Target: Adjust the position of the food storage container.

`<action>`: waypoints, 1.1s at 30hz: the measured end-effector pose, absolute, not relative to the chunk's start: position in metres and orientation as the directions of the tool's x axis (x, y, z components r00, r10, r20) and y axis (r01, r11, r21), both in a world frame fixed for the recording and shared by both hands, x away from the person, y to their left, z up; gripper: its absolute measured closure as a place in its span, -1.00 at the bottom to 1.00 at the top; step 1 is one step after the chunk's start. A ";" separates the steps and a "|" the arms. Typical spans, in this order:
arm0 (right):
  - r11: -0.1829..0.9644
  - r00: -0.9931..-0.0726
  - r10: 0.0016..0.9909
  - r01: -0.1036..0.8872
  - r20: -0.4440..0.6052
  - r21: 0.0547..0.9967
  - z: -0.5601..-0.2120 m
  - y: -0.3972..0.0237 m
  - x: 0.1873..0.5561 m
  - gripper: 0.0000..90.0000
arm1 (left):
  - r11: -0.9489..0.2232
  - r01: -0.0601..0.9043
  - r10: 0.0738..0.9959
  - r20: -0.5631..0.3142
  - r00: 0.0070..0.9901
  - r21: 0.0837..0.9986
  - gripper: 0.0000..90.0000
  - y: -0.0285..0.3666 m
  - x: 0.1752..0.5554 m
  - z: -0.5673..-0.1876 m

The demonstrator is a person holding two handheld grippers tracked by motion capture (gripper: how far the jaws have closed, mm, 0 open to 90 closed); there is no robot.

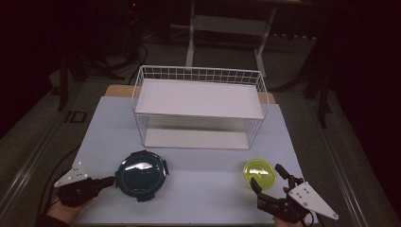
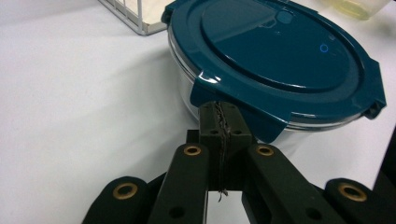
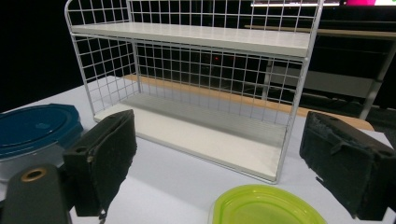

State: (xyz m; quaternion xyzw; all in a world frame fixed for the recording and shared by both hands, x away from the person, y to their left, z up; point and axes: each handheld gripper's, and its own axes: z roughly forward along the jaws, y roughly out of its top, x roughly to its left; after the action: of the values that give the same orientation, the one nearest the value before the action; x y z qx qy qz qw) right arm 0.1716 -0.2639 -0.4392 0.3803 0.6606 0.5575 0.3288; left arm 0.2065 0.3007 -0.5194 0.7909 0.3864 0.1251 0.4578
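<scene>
A round clear container with a dark teal clip lid (image 1: pixel 141 175) (image 2: pixel 280 51) (image 3: pixel 32 126) sits on the white table top at the front left. My left gripper (image 1: pixel 112 180) (image 2: pixel 219 116) lies level at the container's left side. Its jaws are shut, pad against pad, with the tips tucked under one lid clip flap. A yellow-green round dish (image 1: pixel 257 170) (image 3: pixel 261 205) lies at the front right. My right gripper (image 1: pixel 265 175) (image 3: pixel 224 163) is open, its fingers standing either side of the dish's near edge without touching it.
A white two-shelf wire rack (image 1: pixel 198 74) (image 3: pixel 187 32) stands at the back middle of the table (image 1: pixel 198 194), both shelves bare. Dark floor and table legs lie beyond. Bare table top stretches between the container and the dish.
</scene>
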 end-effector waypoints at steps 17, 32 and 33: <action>0.088 -0.497 0.867 0.137 -0.009 0.987 -0.438 -0.265 0.171 -0.76 | -0.260 0.489 0.736 -0.157 0.658 0.833 0.96 0.295 0.221 -0.522; 0.093 -0.510 0.860 0.153 -0.002 0.984 -0.441 -0.262 0.174 -0.76 | -0.279 0.495 0.718 -0.163 0.677 0.823 0.97 0.272 0.238 -0.518; 0.095 -0.510 0.860 0.154 -0.004 0.984 -0.441 -0.261 0.174 -0.76 | -0.284 0.489 0.715 -0.158 0.681 0.825 0.97 0.270 0.239 -0.518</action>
State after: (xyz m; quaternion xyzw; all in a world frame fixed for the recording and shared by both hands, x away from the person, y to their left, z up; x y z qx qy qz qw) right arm 0.1736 -0.2614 -0.4408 0.3794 0.6681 0.5554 0.3182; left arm 0.2386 0.2697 -0.5176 0.7919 0.3801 0.1220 0.4620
